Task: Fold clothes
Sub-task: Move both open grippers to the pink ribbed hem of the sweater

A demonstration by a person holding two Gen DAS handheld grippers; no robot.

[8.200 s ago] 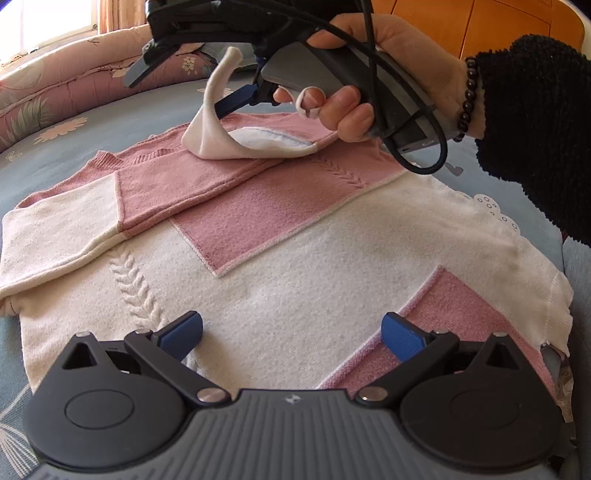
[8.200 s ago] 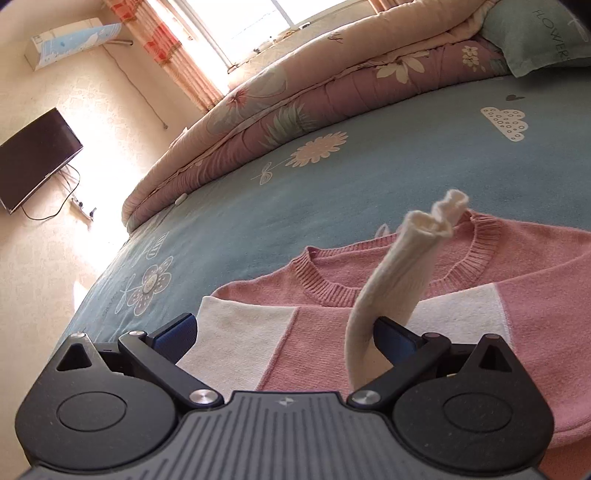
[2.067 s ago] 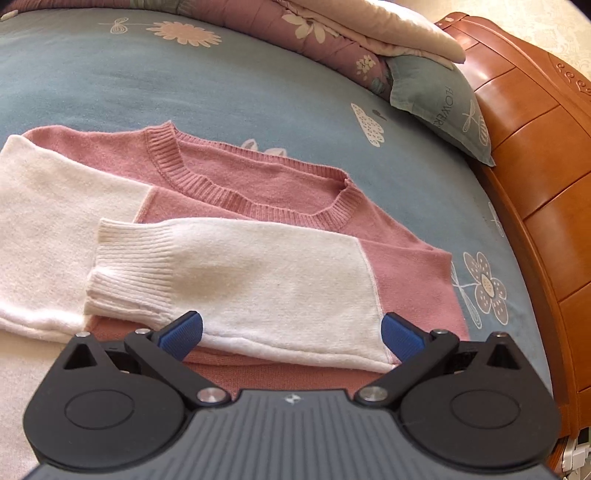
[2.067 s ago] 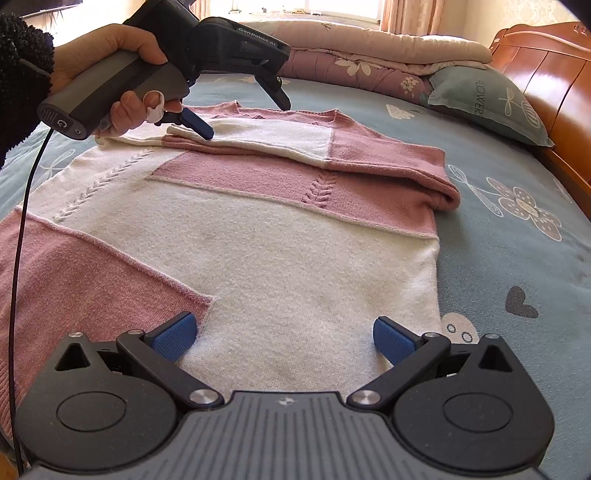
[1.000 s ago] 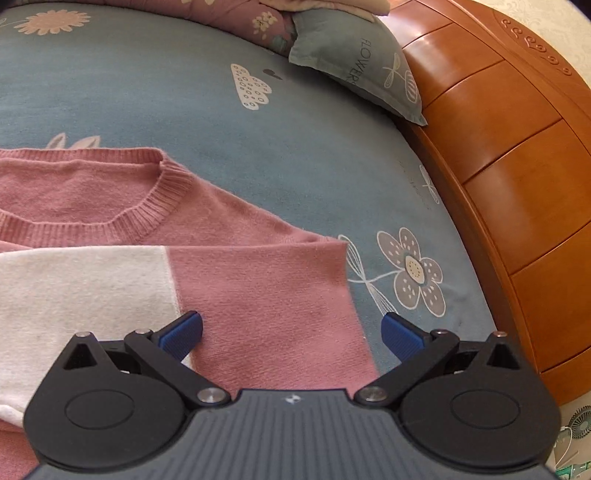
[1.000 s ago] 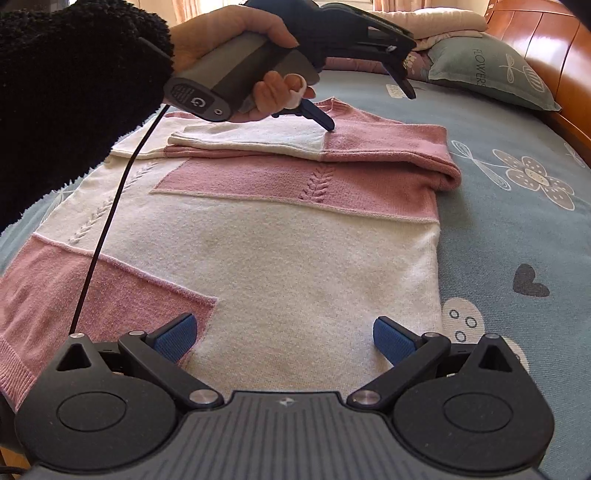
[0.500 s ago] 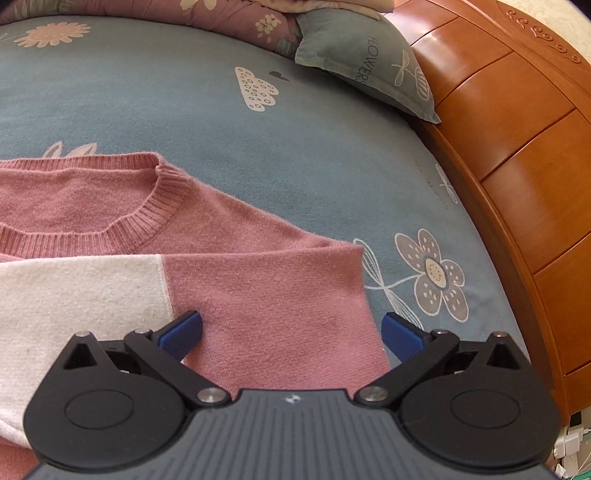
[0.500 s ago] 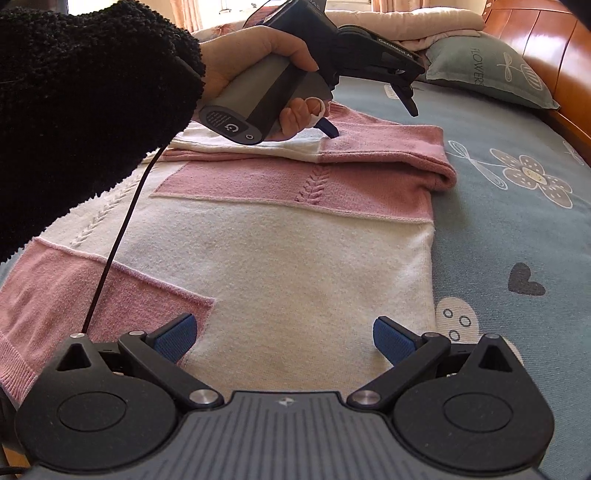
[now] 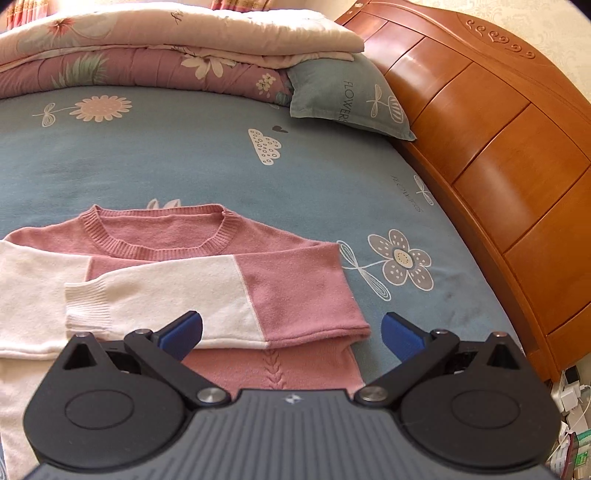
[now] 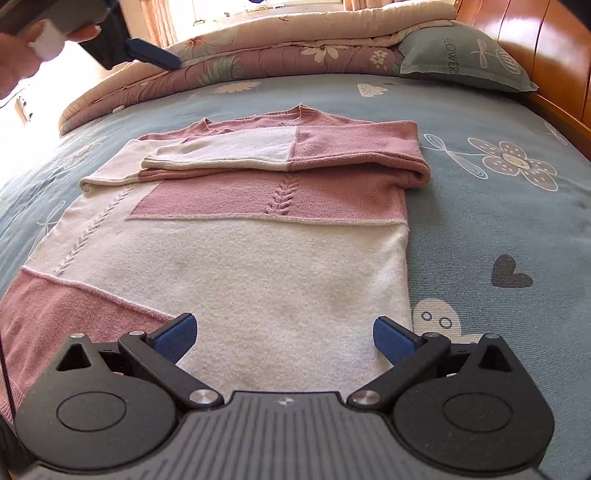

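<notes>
Seemingly, both sleeves (image 10: 236,153) lying crossed, the sweater (image 10: 258,258) is awaiting its body fold: right gripper (image 10: 284,334) and left gripper (image 9: 291,330) (jaws apart, empty) hovering lower centre, needing the hem.

A wide bed is filling most of both views, its blue-grey sheet (image 9: 184,155) showing printed flowers, clouds and small hearts. At the head end a wooden headboard (image 9: 498,155) in glossy orange-brown panels is curving round the right side, with carved scrolls running along its top edge. A grey-green pillow (image 9: 347,96) printed with the word FLOWERS is leaning against it. A folded quilt (image 9: 147,55), cream on top and dusty pink with leaves and blossoms beneath, is lying along the far edge. Behind it curtains (image 10: 155,18) are hanging at a window, and strong daylight is pouring in, washing out the left of the right wrist view.
</notes>
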